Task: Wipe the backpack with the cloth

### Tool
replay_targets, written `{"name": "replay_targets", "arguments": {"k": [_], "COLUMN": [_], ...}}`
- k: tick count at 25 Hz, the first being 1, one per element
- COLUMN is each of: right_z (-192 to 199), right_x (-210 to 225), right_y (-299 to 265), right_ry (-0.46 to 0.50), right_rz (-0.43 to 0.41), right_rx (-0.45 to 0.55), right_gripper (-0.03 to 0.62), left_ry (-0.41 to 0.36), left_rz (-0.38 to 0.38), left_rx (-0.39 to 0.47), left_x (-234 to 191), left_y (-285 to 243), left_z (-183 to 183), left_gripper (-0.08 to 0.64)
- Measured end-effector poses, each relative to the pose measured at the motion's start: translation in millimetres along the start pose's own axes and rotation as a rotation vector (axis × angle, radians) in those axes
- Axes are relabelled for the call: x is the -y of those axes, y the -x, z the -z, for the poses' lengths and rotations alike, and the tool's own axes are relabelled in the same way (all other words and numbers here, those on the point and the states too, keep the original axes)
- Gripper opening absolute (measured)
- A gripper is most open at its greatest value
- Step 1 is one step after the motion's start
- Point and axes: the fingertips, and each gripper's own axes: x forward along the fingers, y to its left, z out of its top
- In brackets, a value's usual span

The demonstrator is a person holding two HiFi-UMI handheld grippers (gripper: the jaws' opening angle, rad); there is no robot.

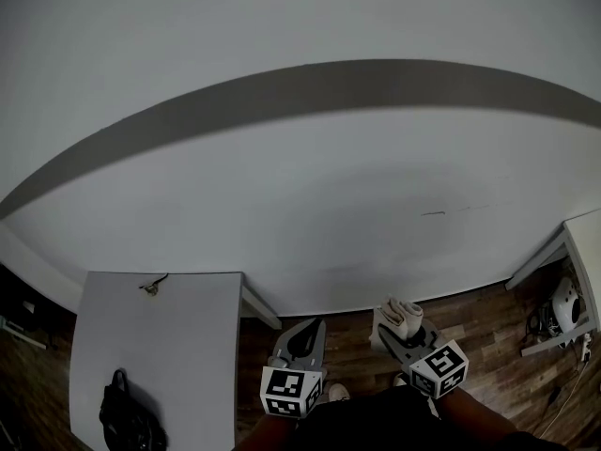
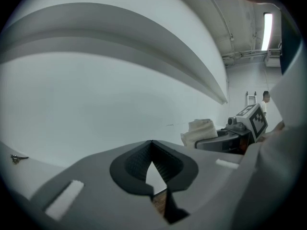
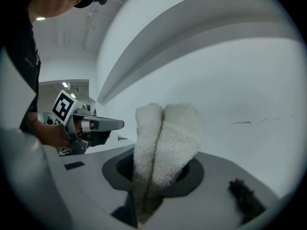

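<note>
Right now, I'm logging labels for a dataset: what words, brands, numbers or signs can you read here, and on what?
No words, brands or numbers can be read.
The marker cube on the left gripper: black-and-white squares, no letters.
The marker cube on the right gripper: the same.
The backpack: too small to show any label.
The cloth: no tag shows.

black backpack point(image 1: 127, 419) at 7 o'clock on white table point(image 1: 188, 346); left gripper point(image 1: 308, 332) at 6, beside the table; right gripper point(image 1: 399, 332) at 5 grips white cloth point(image 1: 402, 312) over wood floor point(image 1: 488, 327)
</note>
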Motion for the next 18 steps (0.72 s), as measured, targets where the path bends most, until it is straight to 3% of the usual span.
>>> {"name": "replay_targets", "arguments": {"k": [10,18], "right_z": [-2,0], "right_x": [-42,-70], "right_y": [-40,-41], "right_ry": [0.054,0.129], "right_rz": [-0.224,-0.446], "right_rx": [-0.031,-0.080], "right_gripper": [0.097,0.097], "left_ry": [0.059,0.136], "left_rz": [-0.199,-0.397], "left_rx": [0.021,0.054], "left_x": [-29,-19], "left_y": [46,81], "left_z": [11,22], "left_gripper": [0.008,0.008]}}
